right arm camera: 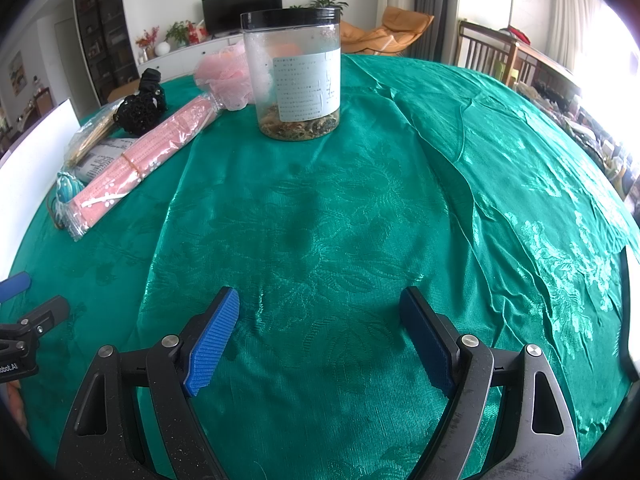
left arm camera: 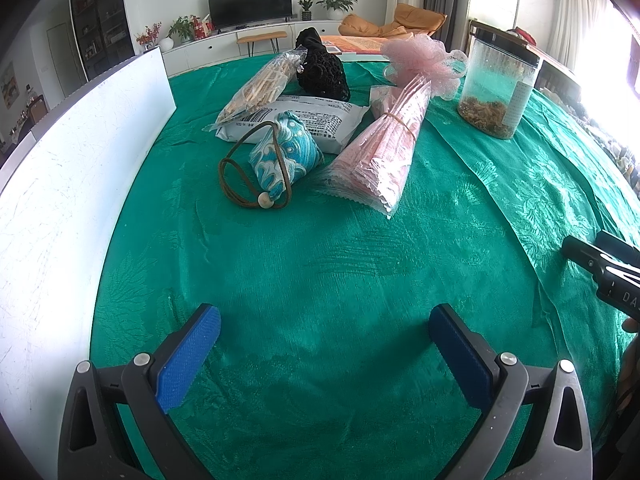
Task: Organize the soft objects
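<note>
Soft things lie in a cluster on the green tablecloth: a blue patterned pouch with a brown cord, a bundle of pink packets, a grey-white printed bag, a clear bag of sticks, a black mesh pouch and a pink bath puff. My left gripper is open above bare cloth, well short of the pouch. My right gripper is open too, over bare cloth, with the pink packets far to its left.
A clear jar with a black lid stands beyond the right gripper and holds dried bits at its bottom. A white board runs along the table's left side. The right gripper's body shows at the left view's right edge.
</note>
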`<state>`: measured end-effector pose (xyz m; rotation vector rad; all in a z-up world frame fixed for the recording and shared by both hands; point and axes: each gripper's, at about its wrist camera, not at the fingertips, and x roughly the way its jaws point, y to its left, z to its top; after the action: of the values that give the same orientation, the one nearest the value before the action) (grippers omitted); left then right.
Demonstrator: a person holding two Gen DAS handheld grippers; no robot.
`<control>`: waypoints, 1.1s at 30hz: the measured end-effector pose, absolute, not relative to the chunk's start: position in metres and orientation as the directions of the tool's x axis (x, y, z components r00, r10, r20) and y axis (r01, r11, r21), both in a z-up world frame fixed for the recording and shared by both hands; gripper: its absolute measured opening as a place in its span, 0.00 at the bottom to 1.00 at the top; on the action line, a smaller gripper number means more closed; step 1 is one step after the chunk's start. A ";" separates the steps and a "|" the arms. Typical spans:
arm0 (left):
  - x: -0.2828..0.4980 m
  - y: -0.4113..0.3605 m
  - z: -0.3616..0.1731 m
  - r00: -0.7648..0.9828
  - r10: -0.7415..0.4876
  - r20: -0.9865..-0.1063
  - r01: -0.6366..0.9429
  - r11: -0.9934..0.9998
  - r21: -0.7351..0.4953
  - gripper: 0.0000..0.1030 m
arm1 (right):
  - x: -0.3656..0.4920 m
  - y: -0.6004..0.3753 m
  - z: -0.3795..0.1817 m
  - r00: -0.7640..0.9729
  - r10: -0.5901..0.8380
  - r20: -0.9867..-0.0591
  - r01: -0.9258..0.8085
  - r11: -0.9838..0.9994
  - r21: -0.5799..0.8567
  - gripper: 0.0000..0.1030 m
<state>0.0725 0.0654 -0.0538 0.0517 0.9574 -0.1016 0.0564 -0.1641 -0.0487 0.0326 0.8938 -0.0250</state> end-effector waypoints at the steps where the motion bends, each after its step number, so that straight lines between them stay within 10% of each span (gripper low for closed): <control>1: 0.070 0.068 -0.054 0.568 -0.063 -0.821 0.110 0.994 0.000 1.00 | 0.056 -0.164 -0.049 0.626 -0.008 -0.780 0.035 0.999 0.019 0.82; 21: 0.052 0.084 -0.054 0.600 -0.057 -0.798 0.075 0.997 -0.015 1.00 | 0.188 -0.024 -0.036 0.440 0.305 -0.845 -0.121 0.952 0.280 0.83; 26: 0.051 0.083 -0.054 0.600 -0.059 -0.798 0.076 0.997 -0.017 1.00 | 0.169 -0.033 -0.033 0.421 0.327 -0.846 -0.159 0.945 0.287 0.41; 33: 0.051 0.083 -0.054 0.599 -0.054 -0.799 0.075 0.997 -0.012 1.00 | 0.071 -0.122 -0.027 0.357 0.271 -0.894 -0.185 0.959 0.216 0.39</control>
<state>0.0511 0.0828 -0.0540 0.0241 0.9257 -0.0750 0.0713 -0.1222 -0.0269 0.0831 1.1693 0.2942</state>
